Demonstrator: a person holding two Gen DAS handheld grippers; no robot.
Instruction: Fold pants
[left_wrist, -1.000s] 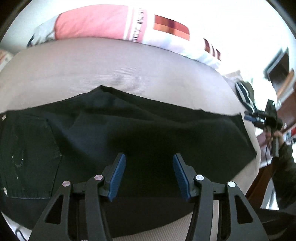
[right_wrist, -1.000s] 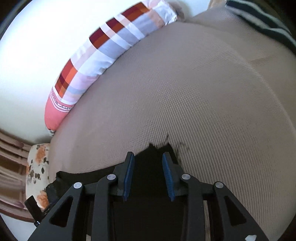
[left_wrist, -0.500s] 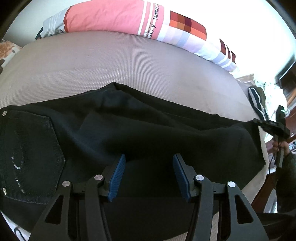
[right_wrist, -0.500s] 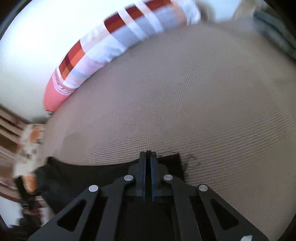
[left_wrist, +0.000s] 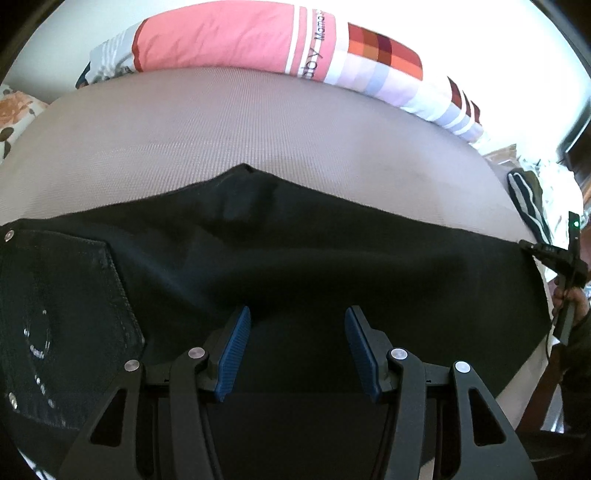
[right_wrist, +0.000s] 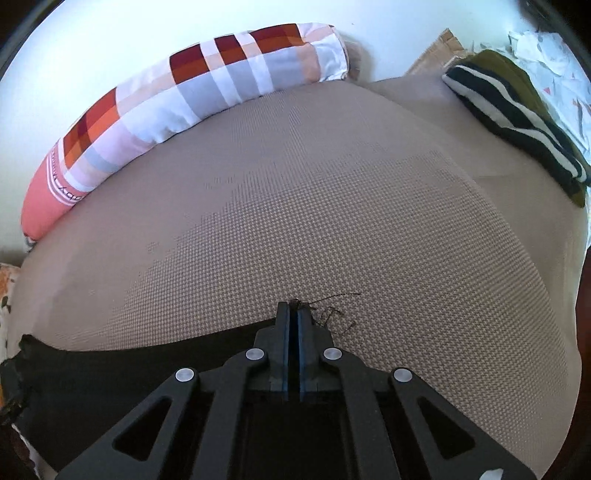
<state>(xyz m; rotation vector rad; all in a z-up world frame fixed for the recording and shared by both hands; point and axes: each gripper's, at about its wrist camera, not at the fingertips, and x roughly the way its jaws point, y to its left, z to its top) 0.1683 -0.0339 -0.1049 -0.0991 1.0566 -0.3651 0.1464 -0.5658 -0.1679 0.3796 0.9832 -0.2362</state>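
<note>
Black pants (left_wrist: 314, 266) lie spread across a beige bed (left_wrist: 258, 140), back pocket at the left, legs running right. My left gripper (left_wrist: 297, 332) is open and empty, hovering over the middle of the pants. My right gripper (right_wrist: 294, 314) is shut on the frayed hem corner of the pants (right_wrist: 129, 365), low over the bed. In the left wrist view the right gripper (left_wrist: 546, 253) shows at the far right, pinching the leg end.
A long pink and checked bolster pillow (left_wrist: 277, 44) lies along the far edge by the wall, also in the right wrist view (right_wrist: 184, 96). A striped dark garment (right_wrist: 517, 110) lies at the bed's right end. A floral cushion (left_wrist: 14, 118) sits at far left.
My right gripper has closed on the hem corner of the pants. The leg end has been drawn out straighter to the right. My left gripper stays open.
</note>
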